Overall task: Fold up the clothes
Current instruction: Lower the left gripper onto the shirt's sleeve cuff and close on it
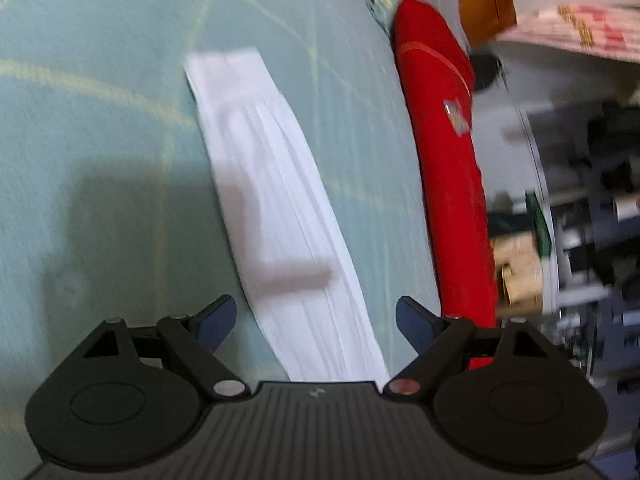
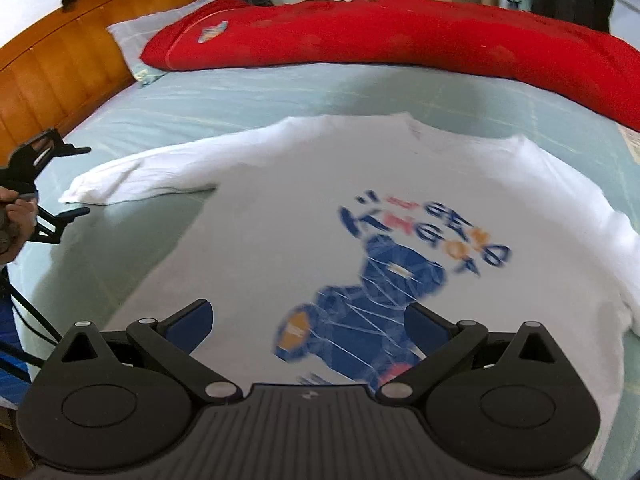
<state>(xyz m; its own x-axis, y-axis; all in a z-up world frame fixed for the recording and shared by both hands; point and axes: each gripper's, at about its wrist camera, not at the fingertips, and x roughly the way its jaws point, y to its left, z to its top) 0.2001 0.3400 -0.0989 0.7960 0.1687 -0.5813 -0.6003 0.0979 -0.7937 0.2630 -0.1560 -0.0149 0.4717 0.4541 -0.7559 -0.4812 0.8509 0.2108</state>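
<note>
On the bed [image 2: 256, 92], a white shirt [image 2: 304, 208] lies spread flat over the pale green sheet, its blue bear print [image 2: 360, 312] toward the near right and some blurred lettering just beyond it. One sleeve [image 2: 136, 180] stretches out to the left, its cuff end resting on the sheet; the other side of the shirt bunches up at the right edge of the right wrist view. The right claw [image 2: 308, 324] hangs just above the near part of the shirt, over the print — its blue-padded fingers [image 2: 192, 324] stand wide apart with nothing between them.

At the far left of that same view the left claw [image 2: 52, 184] shows as a dark frame held in a hand [image 2: 16, 220], near the sleeve's end but apart from it. In the left wrist view its fingers [image 1: 216, 324] are also spread wide and hold nothing, the claw [image 1: 316, 322] pointing along a long white strip of cloth [image 1: 276, 208] on the sheet — probably the sleeve, though the motion blur makes that hard to confirm.

Beyond the shirt a red quilt [image 2: 400, 36] runs along the far side of the bed, with a small badge [image 2: 212, 32] near its left end. A wooden headboard [image 2: 56, 56] stands at the far left, and a pillow [image 2: 136, 36] lies just beside the quilt's left end.
</note>
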